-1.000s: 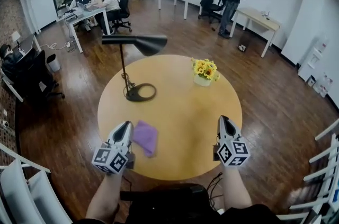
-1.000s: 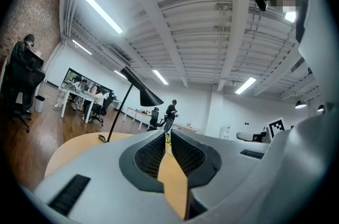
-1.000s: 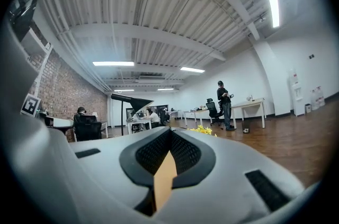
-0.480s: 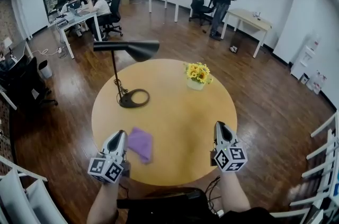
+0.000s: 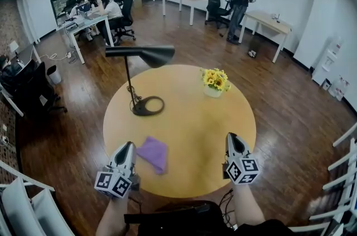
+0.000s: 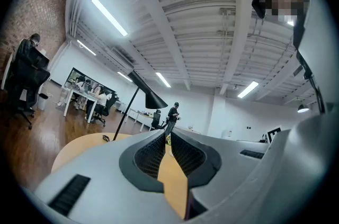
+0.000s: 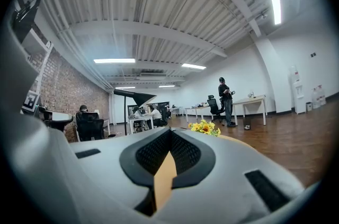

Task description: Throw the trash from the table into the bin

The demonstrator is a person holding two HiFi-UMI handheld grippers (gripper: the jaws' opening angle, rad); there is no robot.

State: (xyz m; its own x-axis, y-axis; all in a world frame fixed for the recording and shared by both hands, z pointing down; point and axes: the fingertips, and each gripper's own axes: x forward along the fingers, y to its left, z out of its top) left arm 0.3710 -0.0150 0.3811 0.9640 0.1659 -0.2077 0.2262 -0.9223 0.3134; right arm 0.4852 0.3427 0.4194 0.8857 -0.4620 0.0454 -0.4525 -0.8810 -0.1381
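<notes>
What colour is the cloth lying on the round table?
The cloth is purple, shown best in the head view.

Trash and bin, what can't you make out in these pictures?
Purple item: head view too small to tell cloth from paper; outside both gripper views.
Bin: small white one by the left desks in head view; too small to see inside.

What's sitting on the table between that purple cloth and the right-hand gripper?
Nothing: in the head view, only bare tabletop lies between the purple cloth and the right gripper.
</notes>
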